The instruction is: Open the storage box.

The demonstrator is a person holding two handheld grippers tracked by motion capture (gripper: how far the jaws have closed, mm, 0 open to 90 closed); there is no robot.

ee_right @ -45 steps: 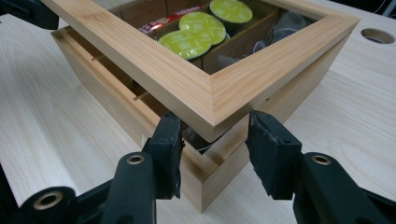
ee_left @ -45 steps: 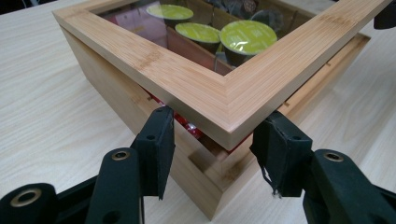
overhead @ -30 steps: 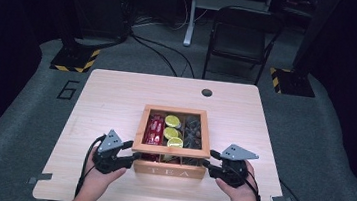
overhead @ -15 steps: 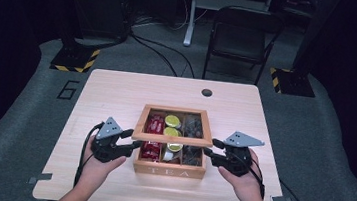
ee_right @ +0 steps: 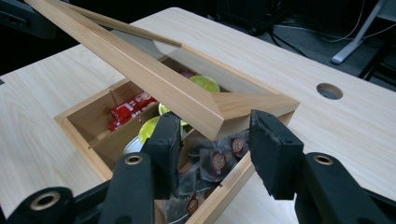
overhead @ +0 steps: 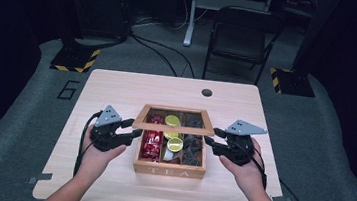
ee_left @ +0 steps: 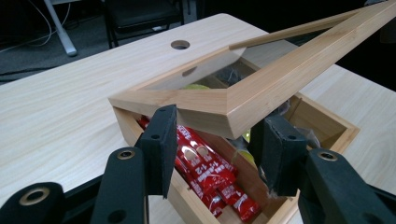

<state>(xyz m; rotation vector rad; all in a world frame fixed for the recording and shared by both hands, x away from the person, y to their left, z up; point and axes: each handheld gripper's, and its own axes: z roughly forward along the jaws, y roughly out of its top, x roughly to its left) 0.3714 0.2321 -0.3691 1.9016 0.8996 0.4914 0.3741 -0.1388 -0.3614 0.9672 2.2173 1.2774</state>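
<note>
A wooden box (overhead: 169, 170) marked TEA sits near the table's front, its glass-paned lid (overhead: 173, 127) tilted up from the back edge. My left gripper (overhead: 135, 133) is shut on the lid's front left corner, and my right gripper (overhead: 210, 138) is shut on the front right corner. In the left gripper view the lid (ee_left: 261, 88) corner sits between my jaws (ee_left: 217, 140), above red packets (ee_left: 210, 172). The right gripper view has the lid (ee_right: 154, 79) corner between my jaws (ee_right: 215, 140), over dark tea bags (ee_right: 215, 161), green-topped pods (ee_right: 203, 83) and red packets (ee_right: 130, 105).
The light wood table (overhead: 117, 89) has a round cable hole (overhead: 207, 92) behind the box. A folding chair (overhead: 239, 31) and two stands with yellow-black striped bases (overhead: 75, 59) stand beyond the far edge. The person's hands come in from the near edge.
The lid's front edge has swung up and back from the box. Both grippers have moved away from the person, rising with it.
</note>
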